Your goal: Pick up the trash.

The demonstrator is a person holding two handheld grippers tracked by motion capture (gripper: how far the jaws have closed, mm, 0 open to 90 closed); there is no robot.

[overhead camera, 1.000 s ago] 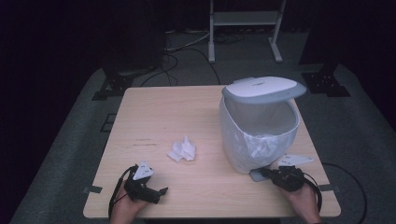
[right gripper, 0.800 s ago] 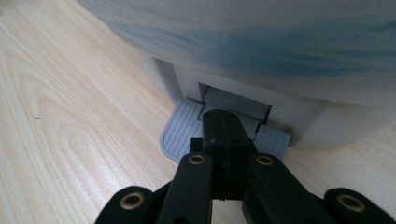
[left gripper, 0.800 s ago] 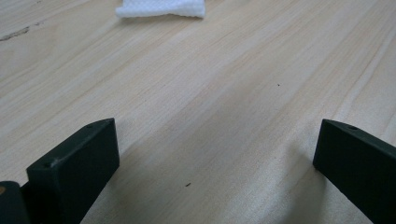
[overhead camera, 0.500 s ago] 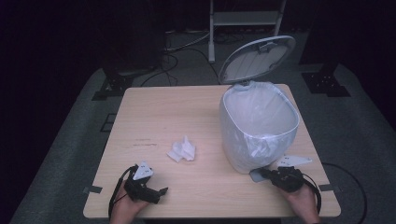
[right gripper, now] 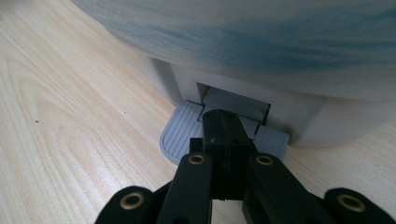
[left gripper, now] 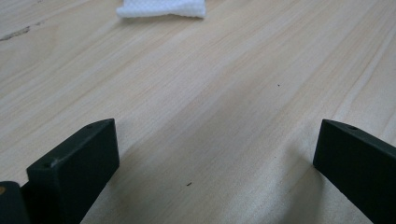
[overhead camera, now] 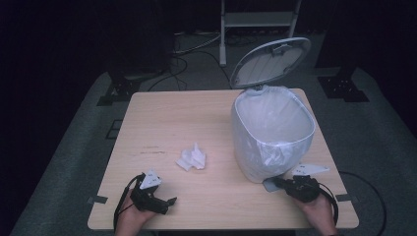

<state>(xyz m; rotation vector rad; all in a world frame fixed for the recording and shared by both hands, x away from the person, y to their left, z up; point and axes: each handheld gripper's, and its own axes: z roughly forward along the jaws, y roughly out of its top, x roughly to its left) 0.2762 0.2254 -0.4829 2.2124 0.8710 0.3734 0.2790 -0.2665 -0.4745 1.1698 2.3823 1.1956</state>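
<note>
A white pedal bin (overhead camera: 271, 135) with a plastic liner stands at the table's right, its lid (overhead camera: 271, 61) swung up and back. My right gripper (overhead camera: 282, 184) is shut, its jaws together and pressing down on the grey foot pedal (right gripper: 180, 133) at the bin's base (right gripper: 243, 70). A crumpled white tissue (overhead camera: 192, 158) lies on the wood near the table's middle, and its edge (left gripper: 161, 9) shows at the top of the left gripper view. My left gripper (overhead camera: 168, 203) rests open near the front left edge, with bare wood between its jaws, about a hand's width short of the tissue.
The light wooden table (overhead camera: 167, 123) stands on grey carpet. A white metal frame (overhead camera: 258, 19) and cables (overhead camera: 192, 46) lie on the floor beyond the far edge. Black stand feet (overhead camera: 118, 91) sit at the table's far corners.
The bin's lid has swung from nearly closed to fully raised while my right gripper stayed on the pedal. My left gripper and the tissue have not moved.
</note>
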